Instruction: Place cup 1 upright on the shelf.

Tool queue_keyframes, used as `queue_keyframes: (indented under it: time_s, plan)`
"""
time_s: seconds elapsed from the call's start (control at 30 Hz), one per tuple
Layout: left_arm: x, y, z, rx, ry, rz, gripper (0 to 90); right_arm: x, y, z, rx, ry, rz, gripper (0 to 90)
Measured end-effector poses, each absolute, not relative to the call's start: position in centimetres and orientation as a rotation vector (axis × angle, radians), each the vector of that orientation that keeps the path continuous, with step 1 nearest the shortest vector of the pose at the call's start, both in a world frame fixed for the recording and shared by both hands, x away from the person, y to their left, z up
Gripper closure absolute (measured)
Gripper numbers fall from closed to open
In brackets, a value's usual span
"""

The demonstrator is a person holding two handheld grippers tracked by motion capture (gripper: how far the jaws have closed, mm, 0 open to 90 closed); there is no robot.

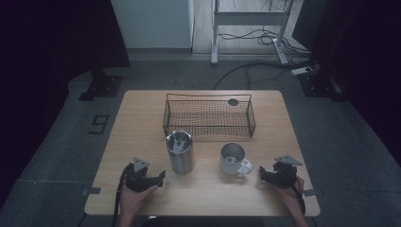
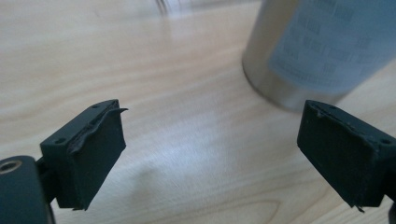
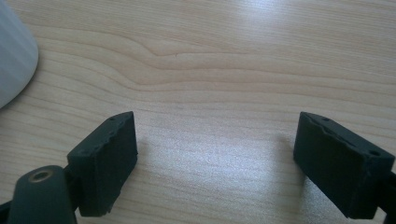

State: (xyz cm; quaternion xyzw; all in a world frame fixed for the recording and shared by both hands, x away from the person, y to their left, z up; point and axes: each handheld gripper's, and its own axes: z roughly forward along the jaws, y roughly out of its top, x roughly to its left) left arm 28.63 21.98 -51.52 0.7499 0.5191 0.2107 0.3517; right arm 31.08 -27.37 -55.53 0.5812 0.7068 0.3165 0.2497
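A tall steel tumbler (image 1: 180, 152) stands left of centre on the wooden table (image 1: 203, 196), with something pale lying in its mouth. To its right is a white mug (image 1: 232, 158), its handle turned toward the right gripper. My left gripper (image 1: 161, 176) rests near the front edge, just left of the tumbler, open with nothing between its fingers. In the left gripper view the left gripper (image 2: 212, 109) has the tumbler (image 2: 308, 46) ahead and to the right. My right gripper (image 1: 261, 175) sits open just right of the mug. The right gripper (image 3: 215, 119) faces bare wood, with the mug (image 3: 14, 51) at the left edge.
A dark wire basket (image 1: 208, 130) stands behind the tumbler and mug, across the middle of the table. A small dark round thing (image 1: 233, 101) lies by its far right corner. Cables and a desk frame (image 1: 250, 28) are on the floor beyond the table.
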Motion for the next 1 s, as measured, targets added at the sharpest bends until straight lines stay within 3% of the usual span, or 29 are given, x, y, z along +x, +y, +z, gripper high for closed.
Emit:
queue_keyframes:
  time_s: [0.63, 1.0]
  plan:
    - [27.3, 22.0, -47.8, 1.859, 1.205, 0.502, 3.8, 31.0, -27.5, -55.5, 1.592, 1.908, 0.859, 15.1]
    - [28.1, 19.7, -45.9, 1.847, 1.109, 0.454, 2.0, 31.0, -27.5, -55.5, 1.592, 1.908, 0.859, 15.0]
